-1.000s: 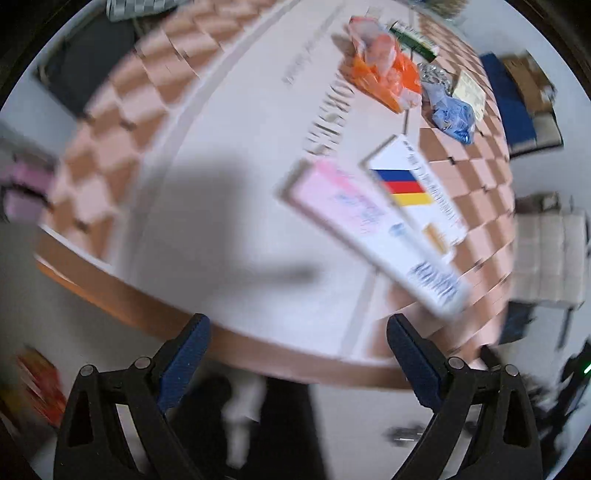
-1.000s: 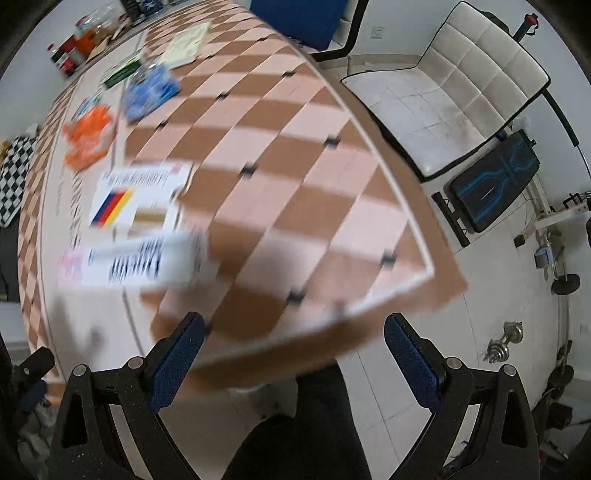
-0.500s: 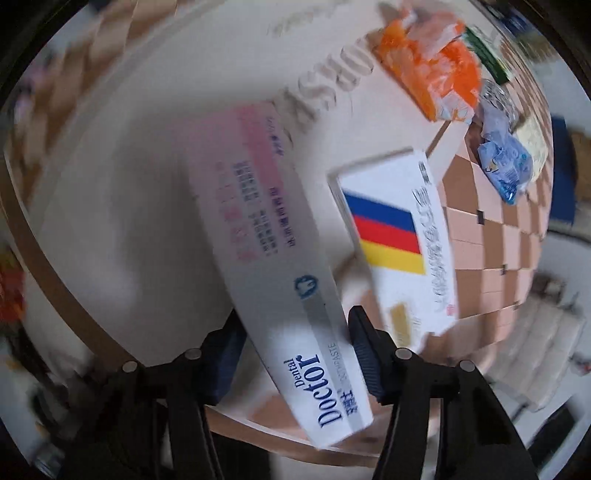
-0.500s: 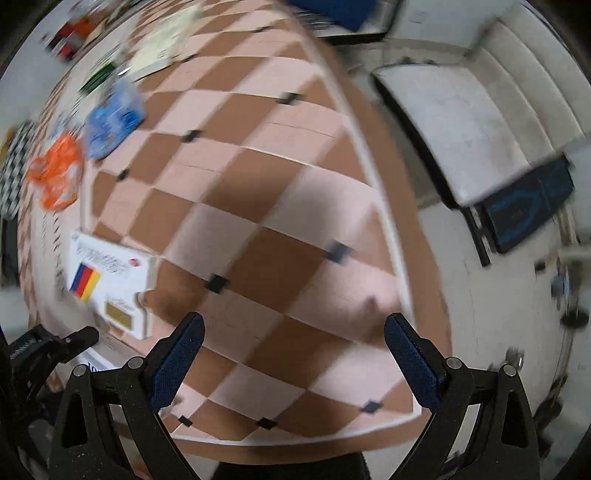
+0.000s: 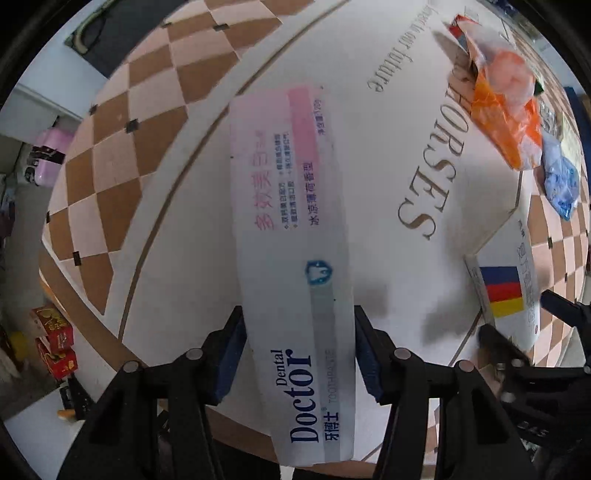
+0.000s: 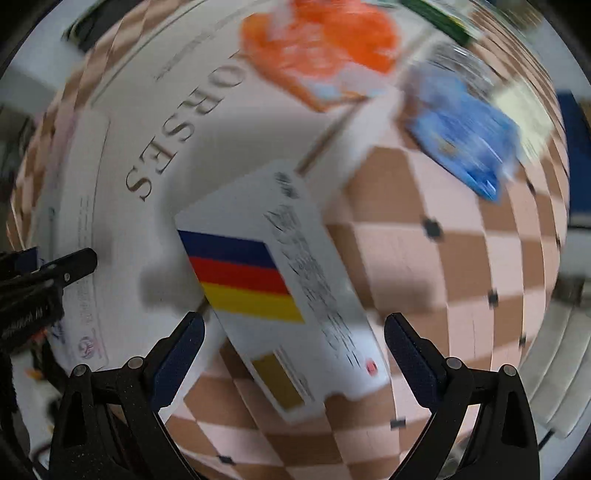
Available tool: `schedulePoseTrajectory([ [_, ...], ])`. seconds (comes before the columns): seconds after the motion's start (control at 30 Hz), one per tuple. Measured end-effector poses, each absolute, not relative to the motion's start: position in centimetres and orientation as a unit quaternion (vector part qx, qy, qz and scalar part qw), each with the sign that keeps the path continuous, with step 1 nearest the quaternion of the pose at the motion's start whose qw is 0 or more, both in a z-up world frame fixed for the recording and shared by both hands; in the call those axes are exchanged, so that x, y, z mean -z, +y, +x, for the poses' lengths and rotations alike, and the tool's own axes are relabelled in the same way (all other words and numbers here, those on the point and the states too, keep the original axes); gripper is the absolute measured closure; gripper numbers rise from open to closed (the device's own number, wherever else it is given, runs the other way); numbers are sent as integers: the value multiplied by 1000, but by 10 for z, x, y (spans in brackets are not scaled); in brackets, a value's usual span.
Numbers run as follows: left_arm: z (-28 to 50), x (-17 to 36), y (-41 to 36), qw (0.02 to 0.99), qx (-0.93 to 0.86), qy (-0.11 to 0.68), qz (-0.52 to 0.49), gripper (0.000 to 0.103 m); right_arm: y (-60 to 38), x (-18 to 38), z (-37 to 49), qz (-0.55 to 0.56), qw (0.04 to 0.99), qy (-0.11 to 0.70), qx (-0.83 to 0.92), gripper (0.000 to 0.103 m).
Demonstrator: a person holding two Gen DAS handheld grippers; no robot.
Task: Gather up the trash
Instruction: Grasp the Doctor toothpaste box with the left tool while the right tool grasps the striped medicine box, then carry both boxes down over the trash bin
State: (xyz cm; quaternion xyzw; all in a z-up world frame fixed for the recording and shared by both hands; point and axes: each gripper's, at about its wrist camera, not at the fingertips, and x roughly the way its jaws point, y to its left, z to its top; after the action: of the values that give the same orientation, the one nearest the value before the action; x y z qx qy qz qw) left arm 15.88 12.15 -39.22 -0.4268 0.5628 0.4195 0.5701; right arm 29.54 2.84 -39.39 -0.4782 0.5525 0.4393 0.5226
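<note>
A long white and pink toothpaste box lies on the white cloth of the table. My left gripper points straight down and is shut on its near end, with a blue pad pressed on each long side. To its right lies a flat white box with blue, red and yellow stripes, also seen as the striped box. My right gripper hangs open above this box, its fingers wide on either side and not touching it. The right wrist view is blurred.
An orange wrapper and a blue wrapper lie further along the checkered table. A green packet lies beyond them. Red boxes stand on the floor past the table edge. A white seat is to the right.
My left gripper came down over the toothpaste box and shut on it. My right gripper swung across the table from the bare checkered part, rolled, and now hangs over the striped box.
</note>
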Motion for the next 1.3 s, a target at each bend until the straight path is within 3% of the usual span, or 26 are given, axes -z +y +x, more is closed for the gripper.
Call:
schedulePoseTrajectory([
  [0.37,153,391,121,579,-420,560,-417,52,34,404,294,-494,510,545,-446,5],
  [0.43,154,385,113,588,-417,560,-408,59,35,401,298,-496,508,543,-448,7],
  [0.5,159,383,113,592,-420,567,-389,59,38,397,283,-499,506,539,-452,19],
  [0.73,157,364,101,617,-423,562,-352,60,25,387,280,-475,534,546,-437,21],
  [1.03,130,319,65,678,-386,548,-302,60,-47,332,280,-298,626,598,-403,21],
  [1.3,60,287,38,739,-320,544,-237,60,-115,294,200,-157,671,628,-362,22],
])
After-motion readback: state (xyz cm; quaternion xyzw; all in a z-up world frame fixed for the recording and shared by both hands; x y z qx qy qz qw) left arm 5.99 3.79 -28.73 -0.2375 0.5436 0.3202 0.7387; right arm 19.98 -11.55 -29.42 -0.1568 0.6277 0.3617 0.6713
